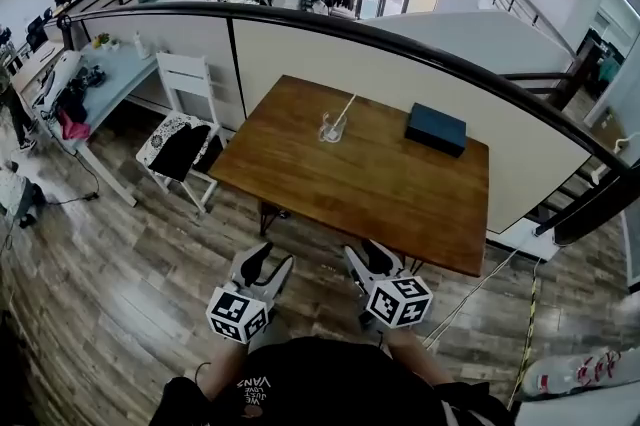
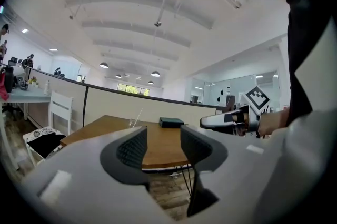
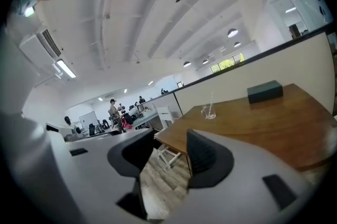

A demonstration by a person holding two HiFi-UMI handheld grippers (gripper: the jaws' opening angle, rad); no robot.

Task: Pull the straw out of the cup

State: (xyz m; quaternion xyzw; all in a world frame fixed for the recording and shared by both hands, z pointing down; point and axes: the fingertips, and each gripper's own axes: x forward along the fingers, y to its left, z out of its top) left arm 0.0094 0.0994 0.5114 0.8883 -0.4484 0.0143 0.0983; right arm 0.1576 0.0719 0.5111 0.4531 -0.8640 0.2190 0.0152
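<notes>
A clear cup (image 1: 331, 129) stands on the far middle of the wooden table (image 1: 380, 194), with a white straw (image 1: 343, 111) leaning out of it to the right. The cup (image 2: 131, 123) is small and distant in the left gripper view, and the right gripper view shows the cup (image 3: 209, 112) too. My left gripper (image 1: 268, 264) and right gripper (image 1: 363, 259) hang side by side short of the table's near edge, well away from the cup. Both stand open, nothing between the jaws.
A dark blue box (image 1: 436, 129) lies on the table right of the cup. A white chair (image 1: 185, 129) with dark clothes on it stands left of the table. A curved partition wall (image 1: 300, 44) runs behind it. Wooden floor lies below me.
</notes>
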